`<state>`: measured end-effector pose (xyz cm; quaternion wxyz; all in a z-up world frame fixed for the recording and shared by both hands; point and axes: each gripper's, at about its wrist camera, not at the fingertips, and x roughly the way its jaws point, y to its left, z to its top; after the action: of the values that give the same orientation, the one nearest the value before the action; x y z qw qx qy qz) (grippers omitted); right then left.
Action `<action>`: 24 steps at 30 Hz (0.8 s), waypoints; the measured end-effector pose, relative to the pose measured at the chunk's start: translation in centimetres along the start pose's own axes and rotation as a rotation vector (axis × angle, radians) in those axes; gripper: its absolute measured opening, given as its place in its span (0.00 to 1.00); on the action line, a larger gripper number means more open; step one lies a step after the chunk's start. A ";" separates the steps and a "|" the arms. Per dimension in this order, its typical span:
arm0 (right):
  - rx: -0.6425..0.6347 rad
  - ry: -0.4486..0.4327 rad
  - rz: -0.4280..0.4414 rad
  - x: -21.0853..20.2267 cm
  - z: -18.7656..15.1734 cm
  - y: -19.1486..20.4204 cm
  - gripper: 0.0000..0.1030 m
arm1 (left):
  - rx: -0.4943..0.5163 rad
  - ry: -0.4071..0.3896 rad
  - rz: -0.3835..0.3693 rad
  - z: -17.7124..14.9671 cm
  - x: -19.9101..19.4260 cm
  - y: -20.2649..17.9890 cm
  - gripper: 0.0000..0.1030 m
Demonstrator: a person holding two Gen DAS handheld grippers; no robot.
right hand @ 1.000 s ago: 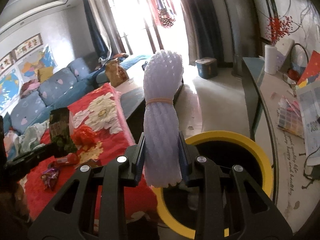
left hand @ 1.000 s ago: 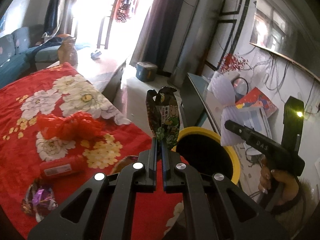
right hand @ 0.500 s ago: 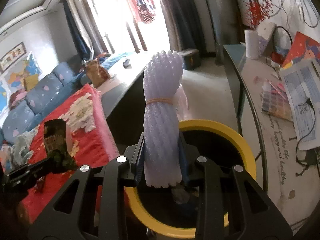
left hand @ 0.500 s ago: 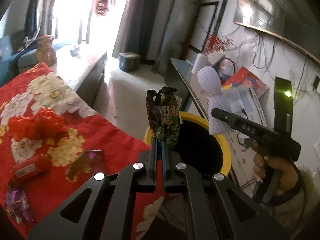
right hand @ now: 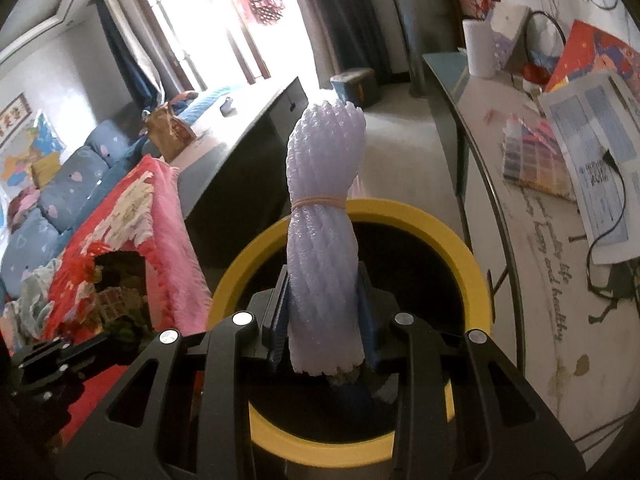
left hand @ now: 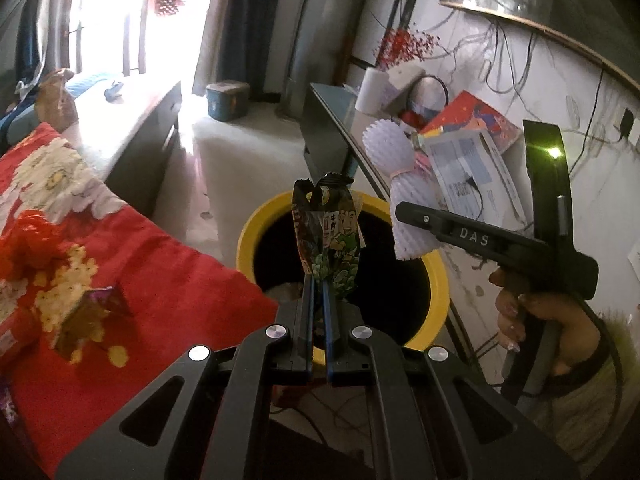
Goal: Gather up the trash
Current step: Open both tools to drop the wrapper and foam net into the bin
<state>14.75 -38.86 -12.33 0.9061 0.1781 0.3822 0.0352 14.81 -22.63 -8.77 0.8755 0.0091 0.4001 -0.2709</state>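
Note:
My left gripper (left hand: 317, 280) is shut on a dark green snack wrapper (left hand: 330, 236) and holds it upright over the near rim of the yellow-rimmed bin (left hand: 246, 236). My right gripper (right hand: 324, 280) is shut on a white foam net roll (right hand: 324, 216) tied with a rubber band, held upright above the bin's opening (right hand: 476, 268). The roll and the right gripper also show in the left wrist view (left hand: 404, 200), over the bin's far right rim. The wrapper shows at the left of the right wrist view (right hand: 120, 304).
A red flowered cloth (left hand: 168, 280) covers the table left of the bin, with a shiny wrapper (left hand: 88, 316) and a red crumpled piece (left hand: 28, 240) on it. A glass desk (right hand: 532, 240) with papers stands right of the bin. Dark cabinet (right hand: 240, 184) behind.
Both grippers have moved toward the bin with their loads. The wrapper and the foam roll now hang over the bin's mouth, closer and more above it than before.

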 end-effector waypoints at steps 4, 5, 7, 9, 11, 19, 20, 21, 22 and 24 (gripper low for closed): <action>0.016 0.028 -0.004 0.5 -0.4 -1.0 0.24 | 0.009 0.033 -0.007 -0.2 1.6 -0.5 0.04; 0.020 0.032 -0.005 0.6 -0.5 -1.2 0.24 | 0.009 0.038 -0.007 -0.2 1.9 -0.5 0.04; 0.025 0.044 -0.006 0.9 -0.7 -1.6 0.24 | 0.011 0.057 -0.011 -0.2 2.7 -0.6 0.04; 0.031 0.056 -0.009 1.1 -0.9 -1.9 0.24 | 0.011 0.072 -0.012 -0.3 3.4 -0.7 0.04; 0.037 0.067 -0.010 1.3 -1.1 -2.1 0.24 | 0.008 0.086 -0.016 -0.3 4.0 -0.6 0.04; 0.062 0.080 -0.019 1.7 -1.3 -2.9 0.28 | 0.013 0.120 -0.034 0.0 6.4 -0.9 0.06; 0.068 0.078 -0.021 1.7 -1.2 -3.0 0.32 | 0.014 0.120 -0.024 0.1 6.7 -0.9 0.11; 0.075 0.073 -0.027 1.5 -1.2 -3.1 0.37 | 0.010 0.117 -0.016 0.1 6.8 -0.7 0.17; 0.077 0.067 -0.030 1.4 -1.1 -3.2 0.40 | 0.000 0.114 -0.014 0.2 6.8 -0.6 0.34; 0.078 0.054 -0.040 1.2 -1.1 -3.4 0.45 | -0.024 0.094 -0.019 0.4 6.4 0.0 0.53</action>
<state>14.59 -41.44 -14.98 0.8883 0.2046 0.4112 0.0071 18.49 -25.67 -13.01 0.8532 0.0074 0.4439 -0.2737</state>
